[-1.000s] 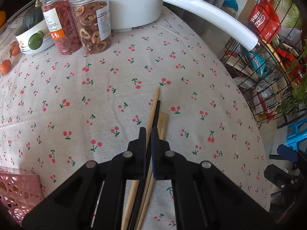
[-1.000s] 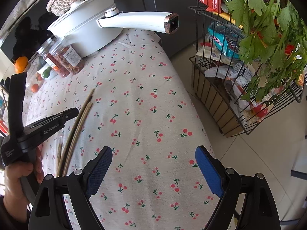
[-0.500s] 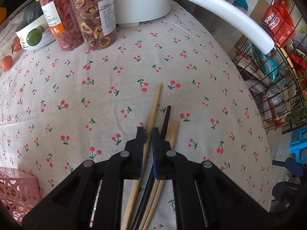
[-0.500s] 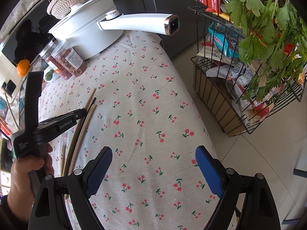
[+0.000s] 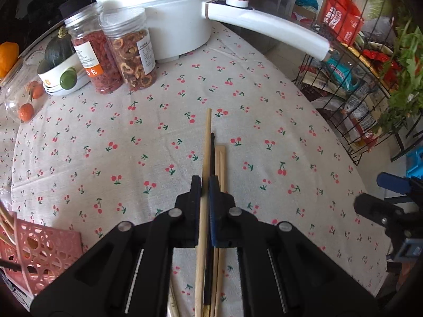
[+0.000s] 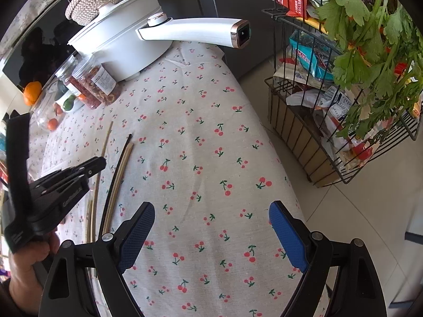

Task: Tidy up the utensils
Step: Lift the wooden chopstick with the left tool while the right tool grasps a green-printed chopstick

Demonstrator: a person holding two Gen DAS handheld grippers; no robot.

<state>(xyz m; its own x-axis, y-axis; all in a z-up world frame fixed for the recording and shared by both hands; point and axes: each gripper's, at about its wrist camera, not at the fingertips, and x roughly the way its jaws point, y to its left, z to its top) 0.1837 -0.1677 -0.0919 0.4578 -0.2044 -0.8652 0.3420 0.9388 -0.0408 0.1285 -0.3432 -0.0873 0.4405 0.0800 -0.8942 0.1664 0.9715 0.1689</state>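
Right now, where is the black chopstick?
In the left wrist view the black chopstick lies on the cherry-print tablecloth, between the long wooden chopstick clamped in the left claw and a wooden pair.

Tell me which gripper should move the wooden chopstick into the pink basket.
Left. The left gripper is shut on the wooden chopstick, with the pink basket beside it. The right gripper is open and empty, near the table edge.

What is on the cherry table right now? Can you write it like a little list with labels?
left hand-held gripper: shut on a light wooden chopstick
right hand-held gripper: open, holding nothing
other chopsticks: lying on the tablecloth beside the held one
pink basket: near left corner
jars: far side, by the white pot
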